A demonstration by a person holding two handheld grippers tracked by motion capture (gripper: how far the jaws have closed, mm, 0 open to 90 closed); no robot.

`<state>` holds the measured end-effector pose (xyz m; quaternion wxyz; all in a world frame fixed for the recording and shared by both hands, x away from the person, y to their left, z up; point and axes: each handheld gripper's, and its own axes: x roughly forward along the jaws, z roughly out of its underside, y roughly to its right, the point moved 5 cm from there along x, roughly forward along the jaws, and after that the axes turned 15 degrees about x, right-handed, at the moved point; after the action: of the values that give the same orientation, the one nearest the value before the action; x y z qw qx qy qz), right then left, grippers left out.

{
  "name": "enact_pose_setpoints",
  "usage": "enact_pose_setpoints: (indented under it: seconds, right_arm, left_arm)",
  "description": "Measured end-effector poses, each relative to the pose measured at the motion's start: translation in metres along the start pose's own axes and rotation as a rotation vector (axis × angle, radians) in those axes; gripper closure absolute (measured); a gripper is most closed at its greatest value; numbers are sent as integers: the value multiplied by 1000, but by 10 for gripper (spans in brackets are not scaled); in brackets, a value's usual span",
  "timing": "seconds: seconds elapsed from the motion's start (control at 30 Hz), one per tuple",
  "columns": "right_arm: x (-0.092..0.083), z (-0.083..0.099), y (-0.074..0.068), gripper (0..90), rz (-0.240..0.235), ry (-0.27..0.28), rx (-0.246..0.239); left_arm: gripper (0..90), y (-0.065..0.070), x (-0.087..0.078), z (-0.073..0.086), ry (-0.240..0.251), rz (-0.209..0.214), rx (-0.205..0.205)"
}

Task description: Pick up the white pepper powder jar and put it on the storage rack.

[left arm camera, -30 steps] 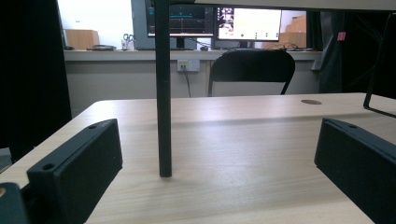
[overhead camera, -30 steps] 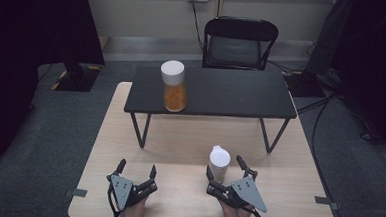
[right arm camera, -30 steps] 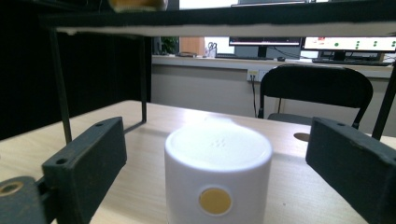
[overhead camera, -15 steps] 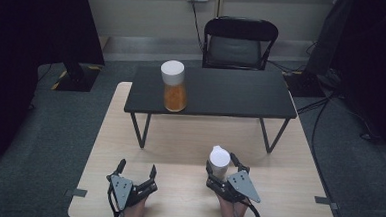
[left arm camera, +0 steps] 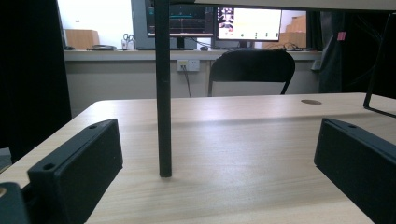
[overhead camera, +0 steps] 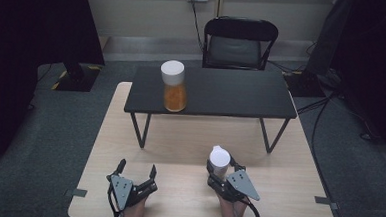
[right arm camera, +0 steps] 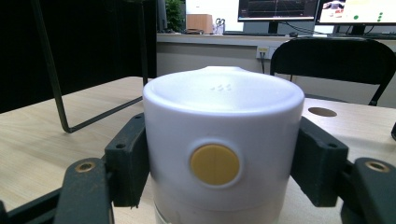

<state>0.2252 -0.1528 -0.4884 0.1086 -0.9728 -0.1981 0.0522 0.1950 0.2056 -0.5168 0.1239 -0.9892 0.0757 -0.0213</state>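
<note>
Left gripper (overhead camera: 136,171): held low over the near edge of the bench, jaws spread wide with nothing between them; in the left gripper view only bare wood lies between the two black jaws.
Right gripper (overhead camera: 223,171): near the front of the bench, to the right of the left gripper and apart from it; its jaws sit against both sides of the white container, gripping it.
White container (right arm camera: 222,163): upright between the right gripper's jaws, a white cylinder with a smooth rounded top and a round yellow disc on the side facing the camera; in the high view (overhead camera: 219,157) it stands on the near half of the bench, in front of the small black table.
Bench (overhead camera: 189,143): pale wood, rectangular; a round dark hole shows in its surface in both gripper views.
Black table (overhead camera: 217,92): a low dark table with thin metal legs, standing on the far half of the bench; one of its legs rises straight ahead of the left gripper.
Jar (overhead camera: 174,86): on the left part of the black table, upright, with a white lid and orange contents.
Chair (overhead camera: 240,43): black, on the floor beyond the bench, facing it.
Background: a wall socket behind the chair, and lit monitors on a counter in the gripper views.
</note>
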Motion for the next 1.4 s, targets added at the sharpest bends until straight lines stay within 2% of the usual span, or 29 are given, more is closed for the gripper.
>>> enact_pose_setpoints:
  seconds: [0.53, 1.07, 1.4]
  right_arm:
    - [0, -11, -1, 300, -7, -28, -7]
    - [-9, -37, -7, 300, -58, -48, -36]
    - [-14, -55, -12, 301, -90, -52, -38]
  left_arm:
    - [4, 0, 0, 0, 0, 0, 0]
    - [4, 0, 0, 0, 0, 0, 0]
    - [4, 0, 0, 0, 0, 0, 0]
